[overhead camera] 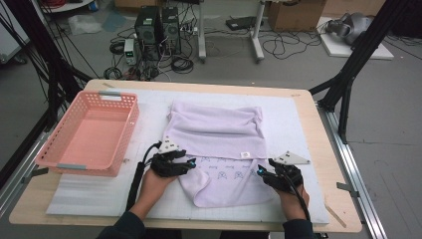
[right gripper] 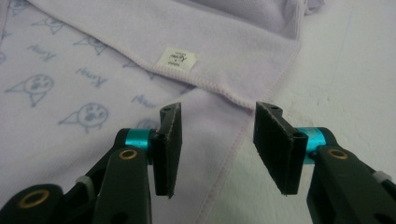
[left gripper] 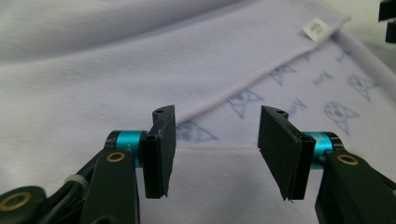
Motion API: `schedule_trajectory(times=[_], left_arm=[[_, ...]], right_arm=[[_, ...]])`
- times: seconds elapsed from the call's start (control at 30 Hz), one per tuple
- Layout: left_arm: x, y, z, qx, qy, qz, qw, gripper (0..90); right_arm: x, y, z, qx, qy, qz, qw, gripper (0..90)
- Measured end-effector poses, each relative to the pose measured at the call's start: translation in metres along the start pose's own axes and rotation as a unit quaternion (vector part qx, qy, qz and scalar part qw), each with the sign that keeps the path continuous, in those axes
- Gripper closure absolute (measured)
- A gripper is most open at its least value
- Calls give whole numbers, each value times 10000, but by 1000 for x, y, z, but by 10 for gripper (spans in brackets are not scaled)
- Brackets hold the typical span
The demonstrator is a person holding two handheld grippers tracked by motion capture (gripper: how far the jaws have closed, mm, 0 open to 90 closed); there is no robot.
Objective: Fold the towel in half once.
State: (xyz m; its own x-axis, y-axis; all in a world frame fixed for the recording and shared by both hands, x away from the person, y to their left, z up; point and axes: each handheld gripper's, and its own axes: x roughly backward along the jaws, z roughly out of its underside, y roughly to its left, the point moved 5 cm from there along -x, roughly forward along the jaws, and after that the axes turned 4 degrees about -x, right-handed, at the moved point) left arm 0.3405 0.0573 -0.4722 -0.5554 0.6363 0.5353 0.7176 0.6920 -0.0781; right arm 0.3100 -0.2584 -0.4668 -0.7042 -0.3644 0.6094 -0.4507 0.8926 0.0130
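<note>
A pale lilac towel (overhead camera: 219, 144) lies partly folded in the middle of the white mat, its plain side doubled over a side printed with blue cat faces (overhead camera: 226, 174). A small white label (right gripper: 176, 59) sits at the folded hem. My left gripper (overhead camera: 191, 163) is at the towel's left edge, jaws open, and the left gripper view shows the hem (left gripper: 243, 86) running just beyond the open pads (left gripper: 161, 149). My right gripper (overhead camera: 260, 171) hovers at the towel's right edge, open, with the towel's side edge (right gripper: 229, 158) between its jaws.
A pink plastic basket (overhead camera: 50, 154) stands on the table's left side, with nothing in it. The white mat (overhead camera: 293, 124) covers most of the wooden table (overhead camera: 333, 164). Computers, cables and black frame legs are on the floor beyond the far edge.
</note>
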Motion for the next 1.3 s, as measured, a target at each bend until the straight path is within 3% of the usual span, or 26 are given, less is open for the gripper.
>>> schedule_trajectory(times=[0.07,0.1,0.17,0.2,0.3,0.33,0.4,0.53,0.73,0.93,1.0,1.1,1.2,1.3], left_arm=[[-3,-7,2,-112,67,48,9999,469],[-6,-15,5,-312,208,48,9993,466],[-9,-23,6,-707,365,-161,9967,458],[-9,-26,6,-917,372,-200,9949,498],[-7,-30,8,-1102,341,-293,9929,787],[-6,-30,8,-1082,328,-316,9931,840],[-2,-28,9,-922,300,-321,9948,851],[14,-17,15,-439,77,-265,9987,852],[55,2,34,-121,-70,-459,9988,857],[88,13,61,215,25,-635,9977,849],[97,17,70,207,116,-742,9970,834],[110,24,74,527,51,-824,9952,660],[114,25,65,672,-333,-811,9939,552],[107,23,58,699,-371,-673,9946,491]], right_arm=[[4,1,3,23,-25,8,10000,514],[6,2,4,-4,-14,9,10000,514],[10,2,5,-27,-63,-5,10000,514],[12,3,6,-53,-82,-15,10000,514],[14,5,7,-51,-91,-35,9999,514],[14,5,8,-59,-88,-34,9999,514],[14,6,8,-32,-92,-40,9999,514],[13,5,8,-50,-96,-49,9999,514],[9,5,9,-98,-72,-77,9999,513],[7,8,8,-86,-47,-87,9999,511],[8,8,8,-114,-32,-91,9999,509],[11,6,9,-137,-49,-59,9999,506],[14,3,10,-200,-68,-34,9998,505],[14,1,12,-218,-58,-9,9997,502]])
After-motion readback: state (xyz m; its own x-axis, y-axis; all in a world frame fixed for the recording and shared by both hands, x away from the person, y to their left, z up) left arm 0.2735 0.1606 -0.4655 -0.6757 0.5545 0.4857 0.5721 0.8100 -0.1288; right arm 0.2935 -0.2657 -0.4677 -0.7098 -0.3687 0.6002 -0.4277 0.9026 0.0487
